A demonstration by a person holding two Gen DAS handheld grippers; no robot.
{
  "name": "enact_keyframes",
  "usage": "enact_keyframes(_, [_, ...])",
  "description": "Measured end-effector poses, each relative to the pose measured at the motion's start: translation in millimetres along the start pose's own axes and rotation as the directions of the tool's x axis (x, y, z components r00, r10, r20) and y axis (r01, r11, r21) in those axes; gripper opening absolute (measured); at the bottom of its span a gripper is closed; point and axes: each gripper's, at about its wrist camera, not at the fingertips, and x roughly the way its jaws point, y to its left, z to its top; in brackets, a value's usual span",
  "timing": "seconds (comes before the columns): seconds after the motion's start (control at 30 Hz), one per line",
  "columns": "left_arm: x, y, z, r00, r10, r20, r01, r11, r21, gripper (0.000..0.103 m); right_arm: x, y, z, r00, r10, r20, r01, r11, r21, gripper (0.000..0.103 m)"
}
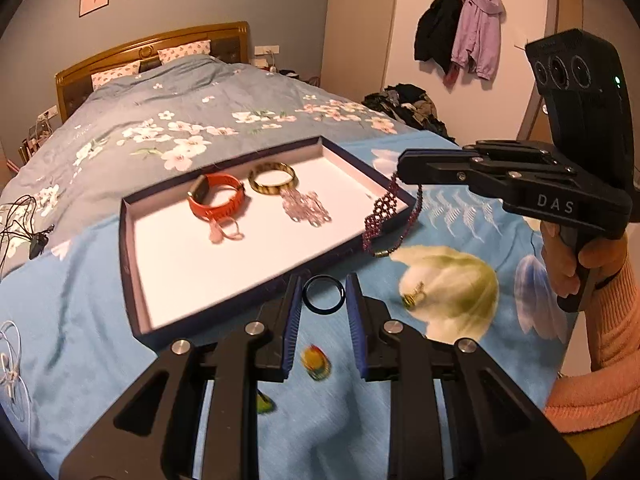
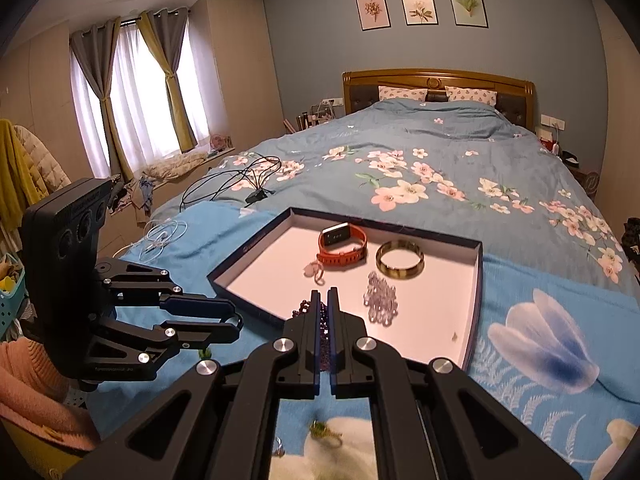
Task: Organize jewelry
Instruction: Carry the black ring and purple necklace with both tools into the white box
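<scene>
Only left view shows left claw [image 1: 323,300] pinching black ring [image 1: 323,295], right claw [image 1: 400,172] clamping beaded bracelet [image 1: 380,216]

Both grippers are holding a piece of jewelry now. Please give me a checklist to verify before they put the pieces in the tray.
1. Left gripper grips the black ring: ok, ring sits between the pads.
2. Right gripper shut on the purple beaded bracelet: ok, it hangs from the tips.
3. Free floor in the tray: ok, near half is bare.
4. Watch, bangle, crystal bracelet clear of drop spots: ok.
5. Bracelet clears the tray rim: cannot tell.
</scene>
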Motion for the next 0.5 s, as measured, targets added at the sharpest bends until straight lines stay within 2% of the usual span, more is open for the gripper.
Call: enact_keyframes(0.5, [20,29,24,0.999,0.037,-0.006,-0.038,0.999,-0.029,0.022,32,-18,18,1.0,-0.014,-0.009,0.014,0.999,0.034,0.002])
